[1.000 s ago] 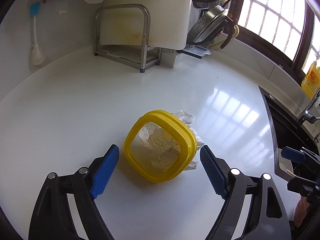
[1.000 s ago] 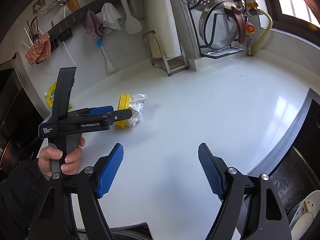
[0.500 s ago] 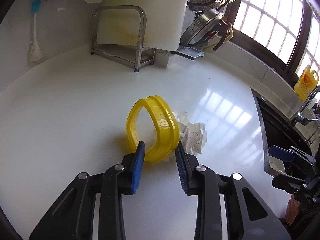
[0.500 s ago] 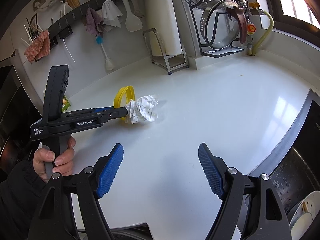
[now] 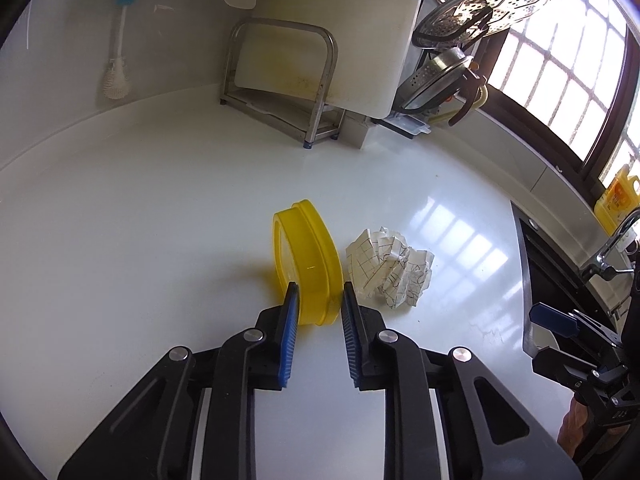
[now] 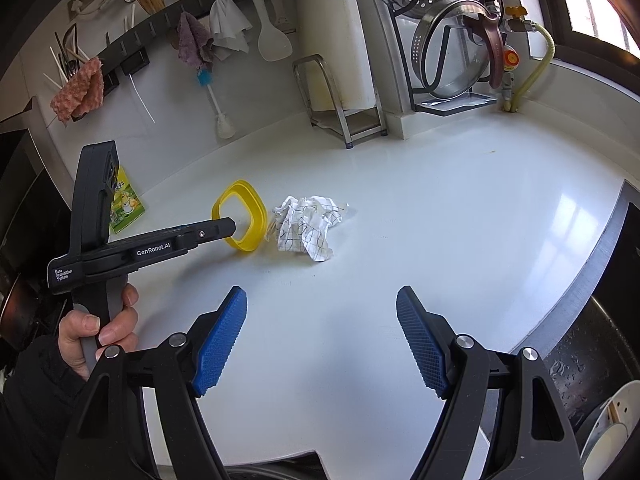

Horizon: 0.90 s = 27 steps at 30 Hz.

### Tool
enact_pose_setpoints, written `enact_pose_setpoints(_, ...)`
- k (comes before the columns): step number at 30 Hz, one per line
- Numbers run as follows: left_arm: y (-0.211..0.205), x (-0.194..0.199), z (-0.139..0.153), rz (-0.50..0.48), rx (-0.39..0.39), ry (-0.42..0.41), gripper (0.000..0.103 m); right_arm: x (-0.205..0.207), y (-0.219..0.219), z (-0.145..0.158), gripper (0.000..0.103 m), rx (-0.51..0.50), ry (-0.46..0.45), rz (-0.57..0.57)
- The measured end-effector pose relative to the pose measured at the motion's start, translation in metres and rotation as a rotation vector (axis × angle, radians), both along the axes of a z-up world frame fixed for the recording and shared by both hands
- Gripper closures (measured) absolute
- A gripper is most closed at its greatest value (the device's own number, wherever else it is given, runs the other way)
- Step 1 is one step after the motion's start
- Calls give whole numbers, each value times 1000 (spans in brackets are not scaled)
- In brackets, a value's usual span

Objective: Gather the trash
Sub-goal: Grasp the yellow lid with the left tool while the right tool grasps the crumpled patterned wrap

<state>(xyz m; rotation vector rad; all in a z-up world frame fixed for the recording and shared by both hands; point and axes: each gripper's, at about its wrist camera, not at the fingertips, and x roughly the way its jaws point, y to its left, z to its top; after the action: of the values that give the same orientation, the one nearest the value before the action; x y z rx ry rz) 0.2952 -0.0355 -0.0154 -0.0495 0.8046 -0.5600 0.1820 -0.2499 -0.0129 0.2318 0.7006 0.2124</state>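
Note:
A yellow plastic lid stands on edge on the white counter, and my left gripper is shut on its near rim. It also shows in the right wrist view, with the left gripper reaching it from the left. A crumpled ball of white gridded paper lies just right of the lid, apart from it; in the right wrist view it sits mid-counter. My right gripper is open and empty, well short of the paper.
A metal rack holding a white board stands at the back wall, with pot lids and steamers to its right. A sink lies at the right edge. A green packet leans at the far left.
My left gripper has closed on the lid and tipped it up onto its edge, uncovering the crumpled paper beside it. The right gripper has stayed in place, open.

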Motion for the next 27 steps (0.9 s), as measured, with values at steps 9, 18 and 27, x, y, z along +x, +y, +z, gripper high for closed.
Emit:
enact_pose_setpoints(9,21,-19,10,75,-2,-38,86,19,25,3,29,-26,-4,-5)
enact_pose_setpoints(18,42,-22,10,122,-22,-20,99,69,52,-11,29,-107,50,-13)
enact_pose_setpoints(27,51,-19,9,155,-33,-9,99,108,63,-24,29,-146,94,-47)
